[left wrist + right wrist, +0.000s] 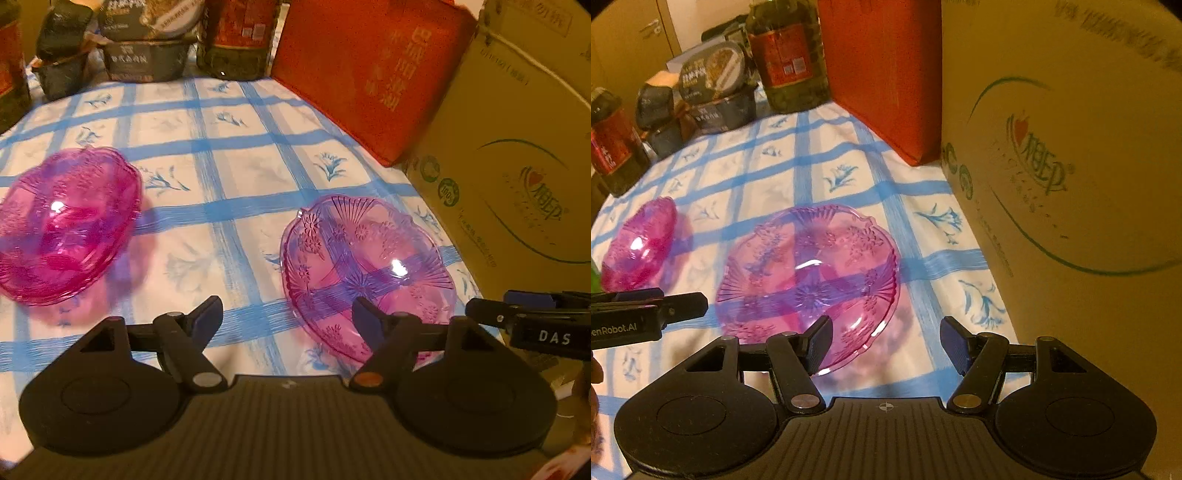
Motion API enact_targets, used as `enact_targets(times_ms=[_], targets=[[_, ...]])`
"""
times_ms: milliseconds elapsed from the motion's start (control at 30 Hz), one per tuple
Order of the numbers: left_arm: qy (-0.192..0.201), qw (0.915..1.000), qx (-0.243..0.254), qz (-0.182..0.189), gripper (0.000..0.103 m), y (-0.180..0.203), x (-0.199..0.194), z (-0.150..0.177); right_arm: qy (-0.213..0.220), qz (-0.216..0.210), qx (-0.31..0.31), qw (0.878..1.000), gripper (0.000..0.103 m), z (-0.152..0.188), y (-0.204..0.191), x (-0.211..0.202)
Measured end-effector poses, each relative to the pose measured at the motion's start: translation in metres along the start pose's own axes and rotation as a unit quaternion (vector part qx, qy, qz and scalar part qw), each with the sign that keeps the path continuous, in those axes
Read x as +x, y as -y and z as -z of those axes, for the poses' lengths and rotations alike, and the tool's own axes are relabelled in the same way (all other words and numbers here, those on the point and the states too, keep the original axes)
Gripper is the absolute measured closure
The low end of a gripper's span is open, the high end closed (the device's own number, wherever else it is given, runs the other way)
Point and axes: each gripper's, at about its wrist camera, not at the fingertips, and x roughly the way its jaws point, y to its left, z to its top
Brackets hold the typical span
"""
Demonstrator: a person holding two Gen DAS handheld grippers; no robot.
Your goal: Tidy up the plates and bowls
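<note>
Your left gripper [286,319] hangs with jaws apart and nothing between them; the plate [365,273] lies just ahead of its right finger, on the checked cloth [229,177]. The stacked bowls [66,225] sit well to the left. Your right gripper [886,341] is also apart and empty, its left finger over the plate's [809,277] near rim, the carton [1071,184] close alongside.
</note>
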Motion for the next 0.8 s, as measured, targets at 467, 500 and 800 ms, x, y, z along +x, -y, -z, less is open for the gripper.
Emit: enact_targets(times_ms=[467,500,800], targets=[[-0.023,0.9996,0.002,-0.014,0.061,-0.004,0.047,-0.007,-0.027,-0.004,-0.021,0.999,0.045,-0.012,0.004,0.048],[-0.024,0.9996,0.001,-0.015,0.062,-0.005,0.049,-0.007,-0.03,-0.007,-0.019,0.999,0.046,-0.012,0.005,0.051],[-0.021,0.9997,0.009,-0.009,0.074,-0.006,0.055,-0.01,-0.041,-0.02,-0.005,0.999,0.071,-0.013,0.008,0.064]])
